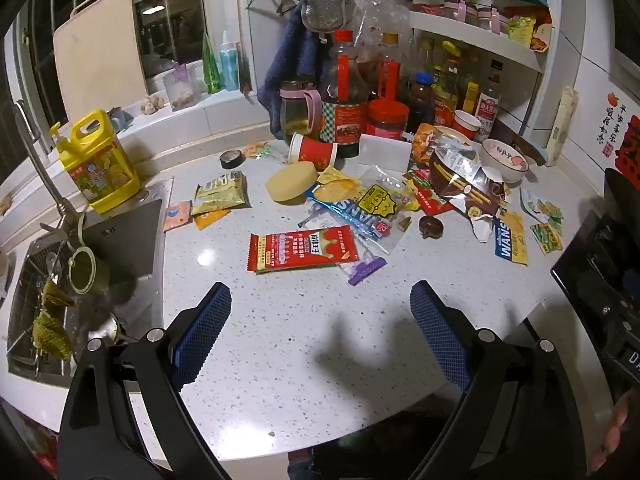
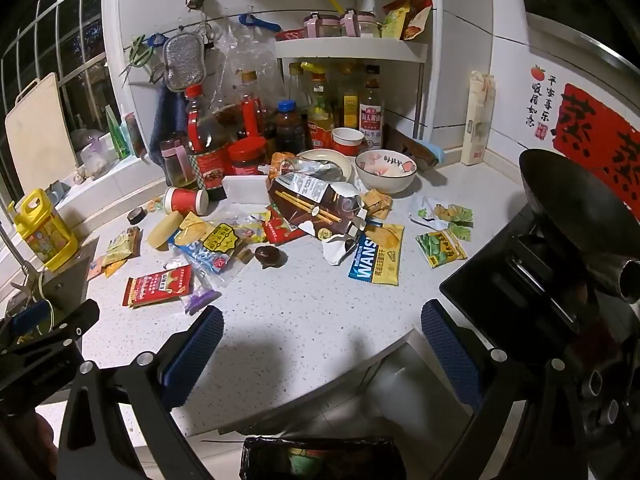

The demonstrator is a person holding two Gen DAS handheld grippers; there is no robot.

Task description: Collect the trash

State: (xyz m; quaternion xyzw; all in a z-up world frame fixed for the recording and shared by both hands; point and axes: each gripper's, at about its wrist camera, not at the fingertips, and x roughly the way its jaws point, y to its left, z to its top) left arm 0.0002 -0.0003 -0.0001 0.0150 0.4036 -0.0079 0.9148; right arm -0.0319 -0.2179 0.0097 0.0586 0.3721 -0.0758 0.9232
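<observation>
both claws gape empty; red wrapper (image 1: 302,252) lies ahead of left gripper (image 1: 320,332), seemingly untouched.

I see a white counter (image 1: 304,320) flecked with dark specks. Just beyond its bare patch lies a red wrapper (image 1: 302,247) with yellow trim. Left of it stands a yellow jug (image 1: 98,160); right, a blue-and-yellow packet (image 1: 509,238). My pads (image 1: 202,334) are blue, cross-hatched.

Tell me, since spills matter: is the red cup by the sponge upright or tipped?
Tipped. The red cup lies on its side on the counter, beside the sponge.
</observation>
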